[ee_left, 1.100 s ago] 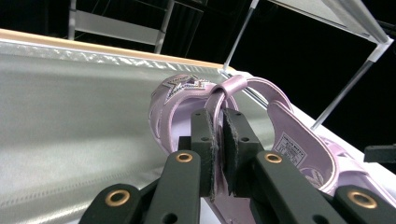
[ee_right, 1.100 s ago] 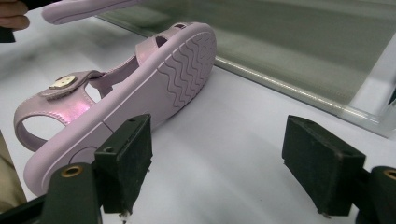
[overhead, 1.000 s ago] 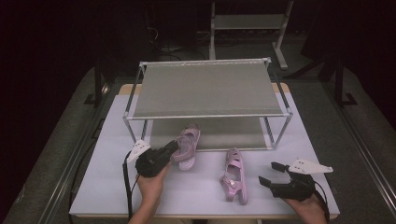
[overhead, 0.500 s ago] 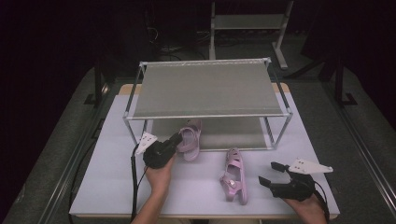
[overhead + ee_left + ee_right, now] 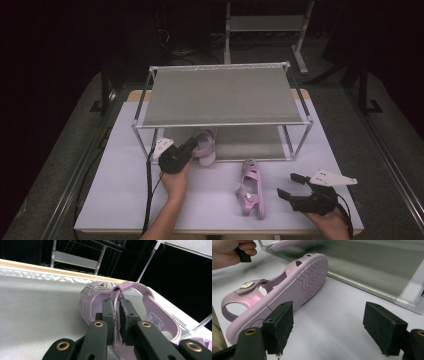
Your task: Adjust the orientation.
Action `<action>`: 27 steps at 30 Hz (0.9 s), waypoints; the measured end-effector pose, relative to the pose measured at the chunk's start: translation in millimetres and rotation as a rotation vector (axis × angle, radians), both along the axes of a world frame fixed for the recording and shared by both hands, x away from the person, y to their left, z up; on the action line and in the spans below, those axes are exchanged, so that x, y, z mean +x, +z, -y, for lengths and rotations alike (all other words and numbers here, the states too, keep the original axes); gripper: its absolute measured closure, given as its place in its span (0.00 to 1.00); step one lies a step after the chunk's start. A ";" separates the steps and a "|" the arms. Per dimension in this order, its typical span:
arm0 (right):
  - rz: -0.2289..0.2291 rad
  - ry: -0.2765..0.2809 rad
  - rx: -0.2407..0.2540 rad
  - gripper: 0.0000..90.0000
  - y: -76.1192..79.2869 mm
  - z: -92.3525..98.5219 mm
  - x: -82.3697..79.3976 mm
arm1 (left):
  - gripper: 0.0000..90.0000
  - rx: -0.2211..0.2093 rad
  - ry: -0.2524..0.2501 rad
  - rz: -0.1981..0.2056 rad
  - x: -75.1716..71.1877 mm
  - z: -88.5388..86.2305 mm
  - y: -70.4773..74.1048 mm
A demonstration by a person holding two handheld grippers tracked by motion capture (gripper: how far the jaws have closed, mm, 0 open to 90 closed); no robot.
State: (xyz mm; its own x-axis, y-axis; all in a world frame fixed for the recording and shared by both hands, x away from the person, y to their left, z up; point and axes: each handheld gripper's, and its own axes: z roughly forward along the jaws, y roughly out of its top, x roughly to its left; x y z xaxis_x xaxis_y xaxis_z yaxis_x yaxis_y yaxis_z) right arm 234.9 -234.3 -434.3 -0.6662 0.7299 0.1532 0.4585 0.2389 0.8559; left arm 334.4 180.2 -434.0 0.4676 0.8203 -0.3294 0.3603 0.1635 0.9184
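Pink strapped sandal (image 5: 125,305) pinched by its strap in left claw (image 5: 191,145), at rack's lower shelf (image 5: 240,142), frame centre; mate (image 5: 250,187) on table (image 5: 120,185), right claw (image 5: 291,186) spread, empty.

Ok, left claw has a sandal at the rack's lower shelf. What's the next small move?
Probably ease it a little deeper onto the lower shelf, then open. The left claw is shut on the strap of the held sandal, which sits at the shelf's front edge. The second sandal lies on its side by the open right claw.
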 end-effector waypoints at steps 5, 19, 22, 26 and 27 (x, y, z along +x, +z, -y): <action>0.003 0.001 0.004 0.27 0.4 -0.2 0.0 | 0.93 0.017 -0.005 0.003 3.3 2.9 -3.7; -0.001 0.006 0.018 0.27 0.2 -1.0 1.7 | 0.93 -0.031 0.050 -0.019 21.8 2.0 -16.4; 0.011 0.002 0.027 0.27 1.4 -1.2 3.3 | 0.93 0.022 0.026 -0.031 27.8 3.1 -15.3; 0.015 0.003 0.027 0.27 1.6 -2.0 4.3 | 0.93 0.040 0.035 -0.027 32.8 6.0 -12.8; 0.018 0.002 0.026 0.27 1.8 -2.2 3.7 | 0.93 0.053 0.033 -0.025 33.8 6.6 -13.0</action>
